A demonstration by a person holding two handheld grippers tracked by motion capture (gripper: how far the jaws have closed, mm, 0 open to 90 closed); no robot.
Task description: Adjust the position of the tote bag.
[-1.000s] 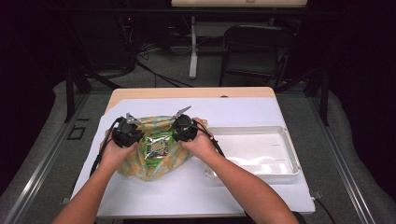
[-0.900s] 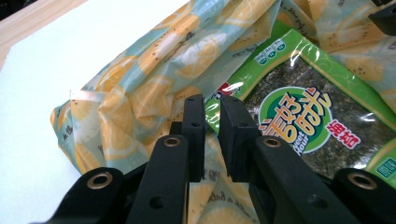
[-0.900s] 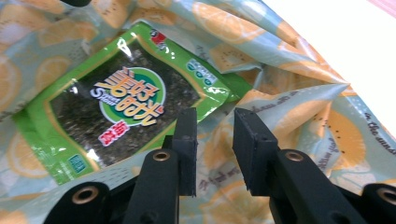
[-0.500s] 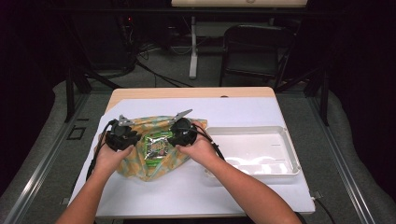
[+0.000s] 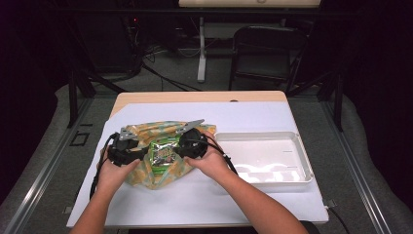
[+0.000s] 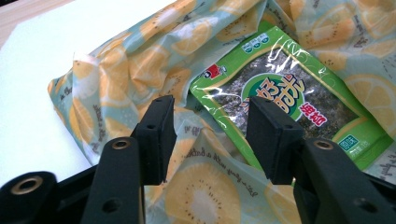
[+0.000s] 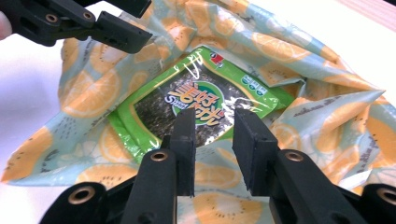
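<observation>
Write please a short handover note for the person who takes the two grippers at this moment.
Left gripper: open, over the left part of the lemon-print bag, holding nothing.
Right gripper: open, at the near edge of the green seaweed packet, holding nothing.
Things: the bag lies crumpled on the white mat; the packet lies on top of the bag, between the two grippers. The white tray stands to the right of the bag.
Done: nothing is gripped so far.
Left: probably grip the packet, with the bag held steady; where it should go, I cannot tell.

Black left gripper [image 6: 208, 135], blocky fingers [image 6: 156, 135], brass-ringed screw holes, trailing black cable.
</observation>
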